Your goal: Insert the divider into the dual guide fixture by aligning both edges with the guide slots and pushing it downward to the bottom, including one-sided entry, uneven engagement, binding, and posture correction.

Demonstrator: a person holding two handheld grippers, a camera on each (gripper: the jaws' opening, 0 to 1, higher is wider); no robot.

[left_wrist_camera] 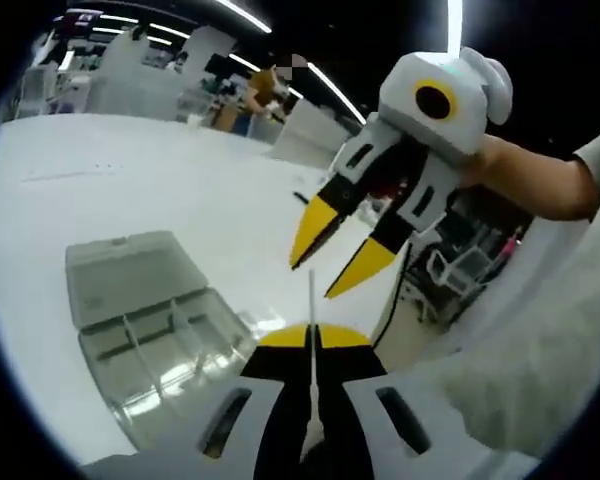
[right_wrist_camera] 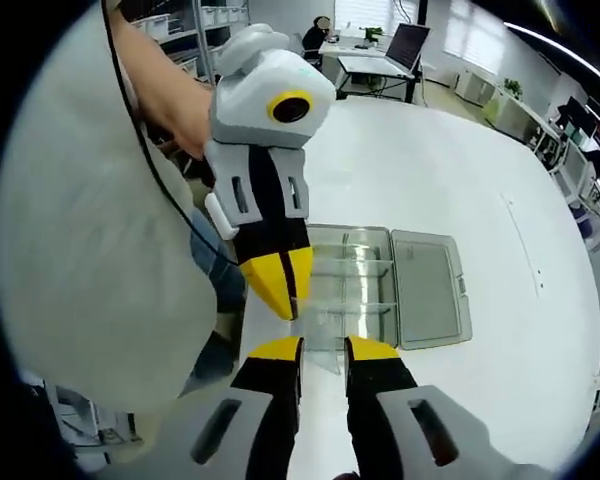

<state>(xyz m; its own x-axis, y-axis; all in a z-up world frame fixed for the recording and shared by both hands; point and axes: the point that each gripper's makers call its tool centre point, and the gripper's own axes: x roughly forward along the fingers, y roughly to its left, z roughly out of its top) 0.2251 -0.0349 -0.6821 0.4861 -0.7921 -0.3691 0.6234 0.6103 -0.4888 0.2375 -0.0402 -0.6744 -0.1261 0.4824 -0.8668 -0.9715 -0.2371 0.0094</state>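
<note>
The left gripper (left_wrist_camera: 313, 338) and right gripper (right_wrist_camera: 323, 350) are white and black with yellow tips, the divider (left_wrist_camera: 312, 360) clear, the fixture box (right_wrist_camera: 390, 285) clear grey, on a white tabletop (left_wrist_camera: 160, 180).

Wide white table (right_wrist_camera: 460, 170), ceiling light strips (left_wrist_camera: 330, 88), distant desks (right_wrist_camera: 375, 62).

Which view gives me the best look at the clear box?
The right gripper view: the box lies open, tray and lid both seen from above. The left gripper view shows the same box at a slant, partly behind the left gripper.
</note>
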